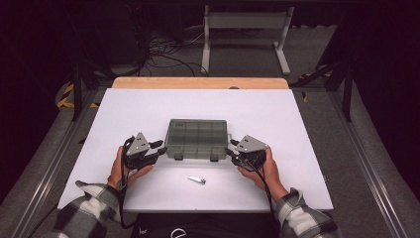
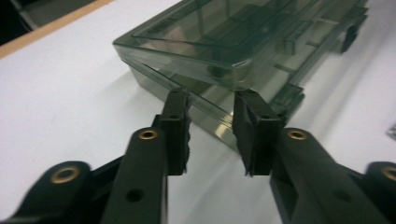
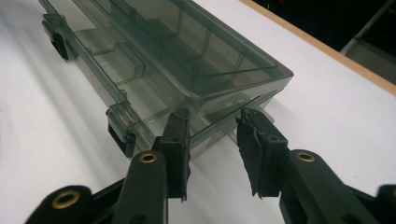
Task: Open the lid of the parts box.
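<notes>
A smoky clear plastic compartment box (image 1: 197,138) lies in the middle of the white table, its two dark latches facing the person. My left gripper (image 1: 159,148) sits at the box's left end and my right gripper (image 1: 232,148) at its right end. In the left gripper view, the left gripper (image 2: 212,95) has its jaws apart, tips right at the end wall of the box (image 2: 224,42), nothing pinched. The right gripper (image 3: 215,116) likewise stands open against the opposite end of the box (image 3: 177,51), beside a latch (image 3: 121,133). A thin gap shows between lid and base at both ends.
A small silvery metal piece (image 1: 196,179) lies on the white table top (image 1: 148,104) just in front of the box, between the person's hands. A wooden strip (image 1: 198,82) runs along the far edge. Beyond it are floor cables and a white stand (image 1: 245,29).
</notes>
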The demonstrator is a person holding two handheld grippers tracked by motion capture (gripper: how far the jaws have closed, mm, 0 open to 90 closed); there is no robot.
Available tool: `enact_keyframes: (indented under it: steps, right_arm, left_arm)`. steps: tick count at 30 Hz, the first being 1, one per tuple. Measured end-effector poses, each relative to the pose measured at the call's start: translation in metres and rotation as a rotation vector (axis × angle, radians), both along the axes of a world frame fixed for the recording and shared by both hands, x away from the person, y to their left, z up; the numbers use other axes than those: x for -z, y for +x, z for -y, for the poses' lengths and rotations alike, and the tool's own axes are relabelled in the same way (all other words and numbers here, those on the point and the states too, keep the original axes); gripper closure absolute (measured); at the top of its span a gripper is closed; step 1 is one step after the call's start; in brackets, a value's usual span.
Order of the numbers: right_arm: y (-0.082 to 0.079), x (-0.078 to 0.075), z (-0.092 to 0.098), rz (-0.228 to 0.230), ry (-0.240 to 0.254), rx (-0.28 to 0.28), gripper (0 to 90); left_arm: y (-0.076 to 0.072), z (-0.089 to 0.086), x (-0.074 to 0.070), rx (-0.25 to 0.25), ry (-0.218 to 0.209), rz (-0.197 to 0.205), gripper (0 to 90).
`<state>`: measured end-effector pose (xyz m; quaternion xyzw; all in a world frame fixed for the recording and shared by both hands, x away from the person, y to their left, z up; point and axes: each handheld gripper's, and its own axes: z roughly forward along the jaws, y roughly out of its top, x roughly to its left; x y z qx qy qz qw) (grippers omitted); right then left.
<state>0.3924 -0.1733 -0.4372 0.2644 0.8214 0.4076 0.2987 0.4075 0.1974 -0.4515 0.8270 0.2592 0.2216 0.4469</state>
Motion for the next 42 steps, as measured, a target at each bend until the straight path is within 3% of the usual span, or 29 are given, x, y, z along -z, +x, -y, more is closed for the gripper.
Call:
enact_keyframes:
  steps: [7, 19, 21, 25, 30, 36, 42]
  right_arm:
    - [-0.001, -0.004, -0.002, 0.054, -0.029, -0.002, 61.1]
    - [0.005, -0.018, -0.003, 0.107, 0.007, -0.007, 65.1]
    - [0.007, -0.021, -0.004, 0.115, 0.002, -0.004, 64.3]
    - [0.011, -0.027, -0.005, 0.104, -0.002, 0.000, 64.4]
    - [0.016, -0.038, -0.005, 0.098, 0.005, 0.000, 69.3]
    - [0.021, -0.048, -0.005, 0.089, 0.015, 0.002, 73.5]
    - [0.033, -0.058, -0.005, 0.071, 0.070, 0.026, 74.7]
  left_arm:
    - [0.006, 0.004, -0.005, -0.055, 0.027, 0.064, 58.4]
    - [0.011, 0.017, -0.019, -0.027, 0.070, 0.155, 61.4]
    - [0.013, 0.019, -0.022, -0.035, 0.104, 0.196, 62.6]
    - [0.016, 0.020, -0.027, -0.033, 0.088, 0.190, 64.9]
    - [0.021, 0.021, -0.038, -0.020, 0.104, 0.230, 68.7]
    - [0.027, 0.020, -0.047, -0.009, 0.110, 0.229, 72.0]
    - [0.036, 0.021, -0.057, -0.006, 0.102, 0.259, 75.1]
